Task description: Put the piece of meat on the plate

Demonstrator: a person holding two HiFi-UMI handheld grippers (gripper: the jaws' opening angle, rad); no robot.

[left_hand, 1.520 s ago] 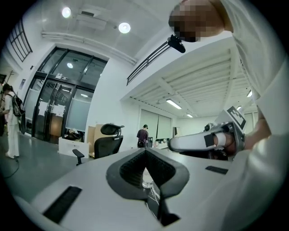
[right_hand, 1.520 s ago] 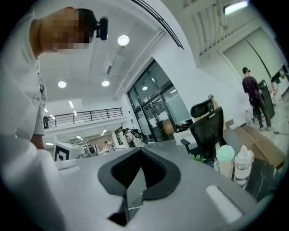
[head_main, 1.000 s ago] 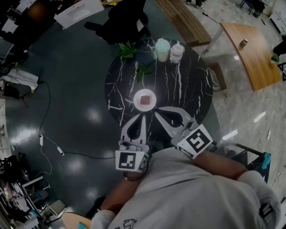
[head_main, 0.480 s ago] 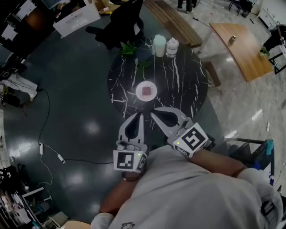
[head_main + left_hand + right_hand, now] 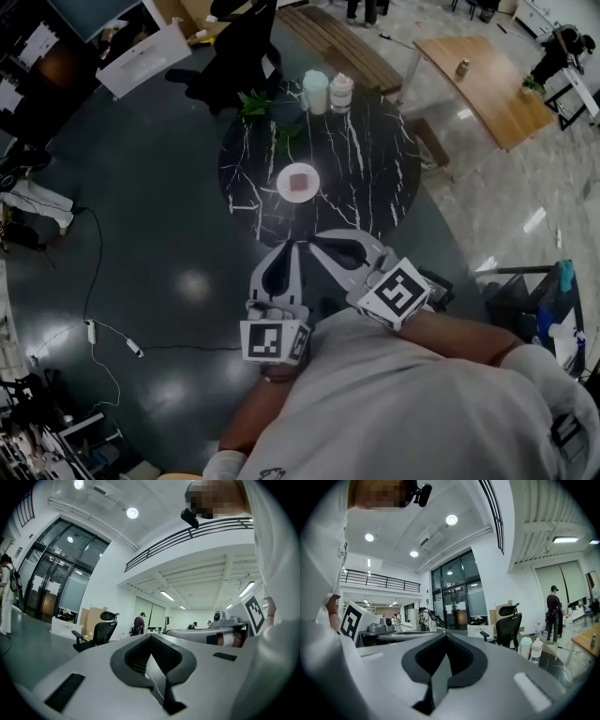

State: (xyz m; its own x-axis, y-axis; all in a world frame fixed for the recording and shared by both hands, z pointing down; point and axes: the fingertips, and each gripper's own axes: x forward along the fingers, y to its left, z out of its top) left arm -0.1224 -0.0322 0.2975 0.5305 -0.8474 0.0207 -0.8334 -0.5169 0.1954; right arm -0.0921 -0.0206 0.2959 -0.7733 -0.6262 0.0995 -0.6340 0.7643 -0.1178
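A reddish-brown piece of meat (image 5: 300, 181) lies on a small white plate (image 5: 283, 185) on the near half of a round black marble table (image 5: 375, 159). Both grippers are held close to my chest, off the table's near edge and well short of the plate. The left gripper (image 5: 292, 245) points toward the table, shut and with nothing in it. Beside it, the right gripper (image 5: 315, 242) is also shut and empty. In the left gripper view the jaws (image 5: 151, 636) meet at the tip, and in the right gripper view (image 5: 446, 635) likewise. Neither gripper view shows the plate.
Two capped containers (image 5: 316, 92) (image 5: 340, 92) and a green plant (image 5: 267, 105) stand at the table's far edge. A black office chair (image 5: 244, 47), a wooden bench (image 5: 342, 47) and a wooden table (image 5: 478, 84) lie beyond. Cables (image 5: 103, 328) trail on the dark floor at left.
Both grippers have drawn back from the table together and stayed shut. The table and plate now sit farther away and higher in the head view.
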